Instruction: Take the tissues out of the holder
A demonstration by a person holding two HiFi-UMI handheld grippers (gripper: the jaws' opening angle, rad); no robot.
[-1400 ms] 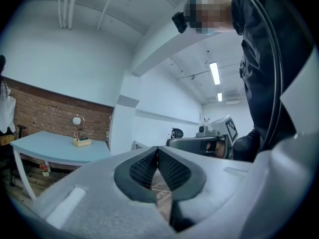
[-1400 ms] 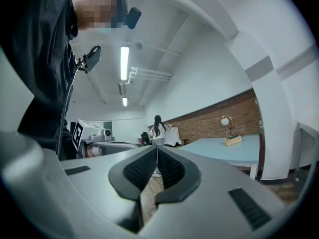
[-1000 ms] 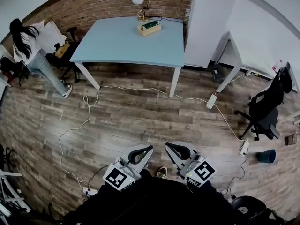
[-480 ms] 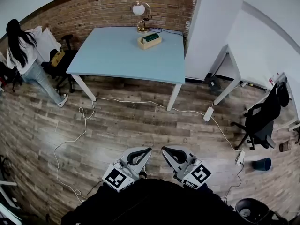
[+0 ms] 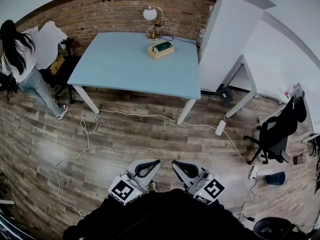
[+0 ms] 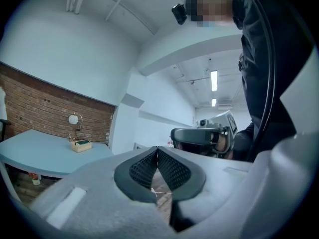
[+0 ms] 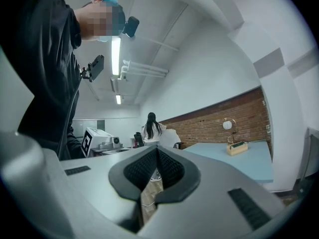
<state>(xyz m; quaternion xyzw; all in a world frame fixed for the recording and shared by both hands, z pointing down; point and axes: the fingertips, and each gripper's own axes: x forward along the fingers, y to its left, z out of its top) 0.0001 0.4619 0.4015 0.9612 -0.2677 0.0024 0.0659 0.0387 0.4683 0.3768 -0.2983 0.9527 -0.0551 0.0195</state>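
A wooden tissue holder (image 5: pixel 161 49) with a green pack inside stands near the far edge of a light blue table (image 5: pixel 125 69); it also shows small in the left gripper view as the holder (image 6: pixel 81 145) and in the right gripper view as the holder (image 7: pixel 236 148). My left gripper (image 5: pixel 150 164) and right gripper (image 5: pixel 176 164) hang close to my body at the bottom of the head view, far from the table. Both are shut with nothing between the jaws, as the left gripper (image 6: pixel 157 152) and right gripper (image 7: pixel 157 153) show in their own views.
A lamp (image 5: pixel 149 15) stands behind the holder by the brick wall. White cables (image 5: pixel 90 134) run over the wooden floor between me and the table. A person (image 5: pixel 20 64) stands at the left. A white desk (image 5: pixel 260 69) and an office chair (image 5: pixel 277 131) are on the right.
The table and holder have shifted lower and slightly right in the head view. Both grippers stay shut and keep their place near my body.
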